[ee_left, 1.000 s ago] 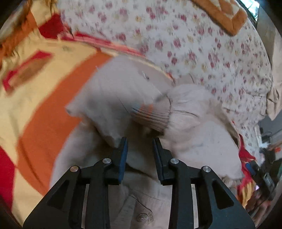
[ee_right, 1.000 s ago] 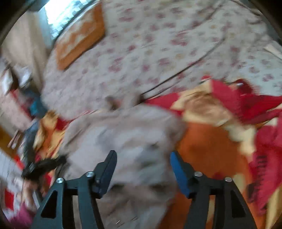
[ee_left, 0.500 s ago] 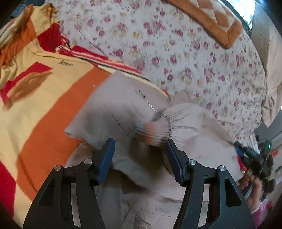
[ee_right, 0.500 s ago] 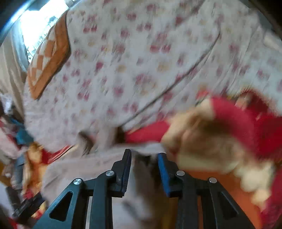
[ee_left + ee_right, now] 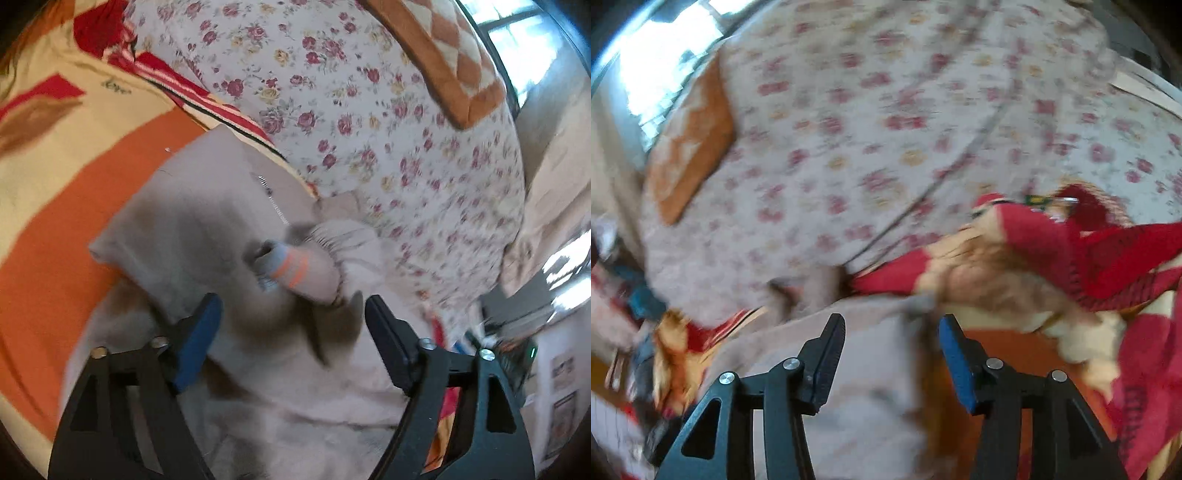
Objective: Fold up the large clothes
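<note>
A beige jacket (image 5: pixel 207 221) lies bunched on a bed, its ribbed cuff (image 5: pixel 295 269) with orange stripes folded across the body. My left gripper (image 5: pixel 291 306) hovers just in front of the cuff, its jaws opening wide, and no pad presses the cloth. In the blurred right wrist view the same jacket (image 5: pixel 879 387) fills the lower middle. My right gripper (image 5: pixel 892 325) stands over its far edge with jaws opening; cloth lies between them but is not pinched.
Under the jacket lies an orange, yellow and red blanket (image 5: pixel 74 166), bunched in the right wrist view (image 5: pixel 1052 258). A floral bedsheet (image 5: pixel 369 129) covers the bed beyond. An orange checked cushion (image 5: pixel 454 66) sits at the far edge by a window.
My left jaws spread from nearly together to wide, letting the cuff lie free. My right jaws closed on the jacket edge half a second ago and have since spread apart again.
</note>
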Motion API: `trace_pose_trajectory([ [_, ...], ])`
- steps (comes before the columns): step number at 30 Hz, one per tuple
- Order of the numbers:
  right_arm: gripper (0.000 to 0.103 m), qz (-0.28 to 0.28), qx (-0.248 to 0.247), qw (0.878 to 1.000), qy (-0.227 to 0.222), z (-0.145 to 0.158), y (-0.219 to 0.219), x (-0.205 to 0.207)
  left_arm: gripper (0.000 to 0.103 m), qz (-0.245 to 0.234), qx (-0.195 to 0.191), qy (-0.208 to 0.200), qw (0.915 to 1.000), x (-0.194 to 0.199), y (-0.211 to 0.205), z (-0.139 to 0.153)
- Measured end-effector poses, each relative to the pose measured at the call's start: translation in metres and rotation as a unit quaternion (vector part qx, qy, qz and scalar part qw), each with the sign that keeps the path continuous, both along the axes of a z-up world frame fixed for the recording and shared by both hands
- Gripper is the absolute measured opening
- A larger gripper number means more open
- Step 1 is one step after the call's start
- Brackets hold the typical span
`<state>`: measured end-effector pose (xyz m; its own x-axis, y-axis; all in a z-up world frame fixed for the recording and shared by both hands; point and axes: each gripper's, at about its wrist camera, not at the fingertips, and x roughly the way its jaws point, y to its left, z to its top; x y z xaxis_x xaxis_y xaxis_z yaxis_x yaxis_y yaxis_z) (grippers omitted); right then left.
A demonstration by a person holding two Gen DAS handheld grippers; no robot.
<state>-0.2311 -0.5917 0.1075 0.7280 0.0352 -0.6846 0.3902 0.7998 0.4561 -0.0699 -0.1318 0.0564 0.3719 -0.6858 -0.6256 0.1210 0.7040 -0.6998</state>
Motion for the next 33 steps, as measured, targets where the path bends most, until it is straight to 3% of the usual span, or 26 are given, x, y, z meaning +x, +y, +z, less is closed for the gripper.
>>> trace_pose_trajectory([
  [2,0.052,0.049,-0.009,0.999,-0.005,0.007,0.027,0.004,0.081,0.004,-0.023,0.017,0.9996,0.009,-0.004,-0.004],
  [4,0.063,0.1,-0.016,0.995,-0.01,0.009,0.058,0.008,0.081,0.013,-0.057,0.037,0.9976,0.019,-0.007,-0.008],
  [7,0.064,0.131,-0.034,0.991,-0.008,0.006,0.087,0.01,0.08,0.008,-0.062,0.014,0.9979,0.03,-0.017,-0.004],
  [8,0.064,0.137,-0.041,0.99,-0.003,0.003,0.093,0.01,0.075,0.001,-0.059,0.004,0.9983,0.032,-0.02,-0.001],
  [10,0.064,0.136,-0.046,0.99,0.015,-0.008,0.098,0.011,0.034,-0.026,-0.052,-0.03,0.9978,0.035,-0.028,0.01],
  [12,0.064,0.14,-0.028,0.989,0.039,-0.022,0.099,0.012,0.024,-0.046,-0.052,-0.075,0.9947,0.031,-0.029,0.027],
  [14,0.064,0.143,-0.019,0.988,0.052,-0.031,0.1,0.009,0.024,-0.055,-0.046,-0.145,0.9868,0.018,-0.026,0.054],
  [16,0.064,0.146,-0.024,0.987,0.057,-0.036,0.103,0.005,0.024,-0.056,0.01,-0.175,0.9829,0.009,-0.028,0.066],
  [18,0.064,0.148,-0.029,0.986,0.063,-0.037,0.107,0.004,0.024,-0.048,0.038,-0.154,0.9862,0.011,-0.026,0.059],
  [23,0.064,0.178,-0.04,0.983,0.027,-0.013,0.131,0.013,0.024,0.002,0.042,-0.071,0.9966,0.027,-0.007,0.029],
  [30,0.059,0.246,-0.091,0.965,-0.004,0.004,0.206,0.068,0.028,0.051,0.048,-0.054,0.9961,0.031,0.019,0.024],
  [33,0.056,0.262,-0.06,0.963,-0.011,-0.002,0.232,0.107,0.028,0.063,0.056,-0.062,0.9945,0.031,0.027,0.027],
])
